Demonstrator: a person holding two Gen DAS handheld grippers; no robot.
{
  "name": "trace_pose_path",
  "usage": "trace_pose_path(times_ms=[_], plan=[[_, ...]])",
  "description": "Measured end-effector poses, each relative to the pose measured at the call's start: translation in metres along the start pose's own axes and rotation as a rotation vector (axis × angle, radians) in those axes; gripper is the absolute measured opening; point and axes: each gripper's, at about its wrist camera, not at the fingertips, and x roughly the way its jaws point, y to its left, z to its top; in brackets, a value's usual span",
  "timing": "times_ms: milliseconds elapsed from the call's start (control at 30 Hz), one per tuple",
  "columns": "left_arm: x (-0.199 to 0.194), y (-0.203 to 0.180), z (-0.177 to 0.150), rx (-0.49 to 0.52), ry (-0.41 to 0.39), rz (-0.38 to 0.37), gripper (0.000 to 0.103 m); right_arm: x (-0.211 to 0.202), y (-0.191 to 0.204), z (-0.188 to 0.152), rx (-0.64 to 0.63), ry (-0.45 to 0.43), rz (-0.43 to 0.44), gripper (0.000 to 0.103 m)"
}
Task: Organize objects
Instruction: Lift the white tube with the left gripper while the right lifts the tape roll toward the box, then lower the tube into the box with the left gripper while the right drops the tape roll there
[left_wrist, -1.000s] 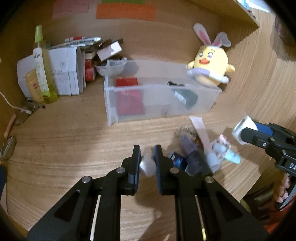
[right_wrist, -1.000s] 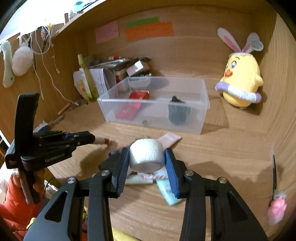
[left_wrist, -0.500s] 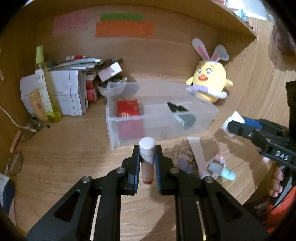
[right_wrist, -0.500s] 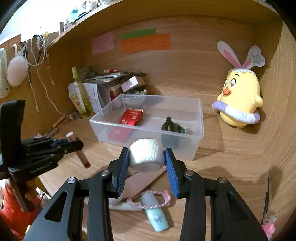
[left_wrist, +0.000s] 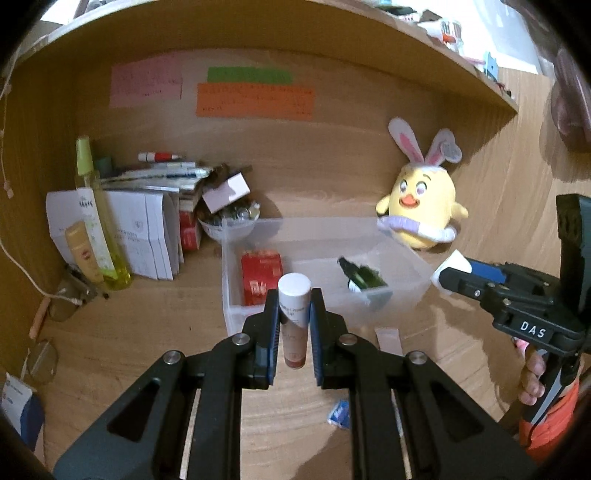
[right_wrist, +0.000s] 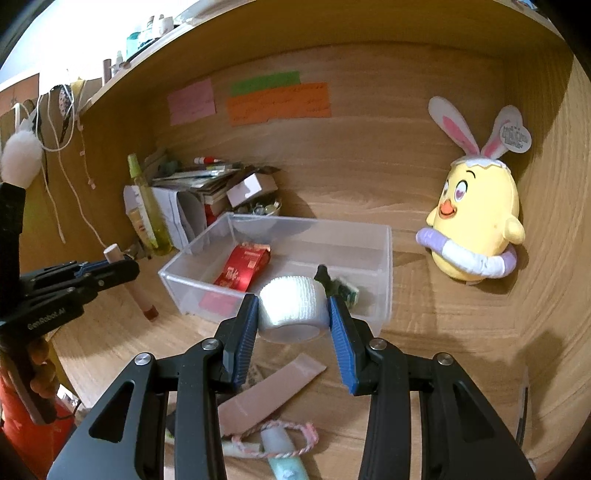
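Lip-balm tube (left_wrist: 294, 317) now higher, nearer bin (left_wrist: 325, 225)

Warm, fairly dim indoor light w/ an orange cast; brighter daylight spills over the shelf (right_wrist: 155, 48) top at upper left. Soft shadow falls right of the plush chick (right_wrist: 476, 229) on the side wall. Heavy fisheye bend + black vignette at corners (both views). Dark bottle (left_wrist: 364, 277) in the clear bin (left_wrist: 406, 291) looks motion-smeared; no real glare.
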Motion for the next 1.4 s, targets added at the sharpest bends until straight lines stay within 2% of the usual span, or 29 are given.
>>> trace_pose_path(times_ms=[333,567,800,1067,1400], plan=[[0.005,0.007,0.03,-0.027,-0.064,0.008,0.014,0.015,-0.01,0.023,0.007,-0.023,-0.014,0.035],[0.016,0.018,0.046,-0.077,-0.083,-0.027,0.014,0.032,-0.016,0.035,0.004,-0.014,-0.022,0.036],[0.042,0.02,0.049,-0.085,-0.048,0.001,0.014,0.054,-0.021,0.035,0.02,0.029,-0.006,0.036],[0.08,0.021,0.038,-0.075,0.043,0.031,0.014,0.082,-0.015,0.027,0.003,0.096,0.013,0.036],[0.1,0.016,0.031,-0.049,0.086,0.042,0.014,0.111,-0.004,0.02,-0.006,0.178,0.043,0.036]])
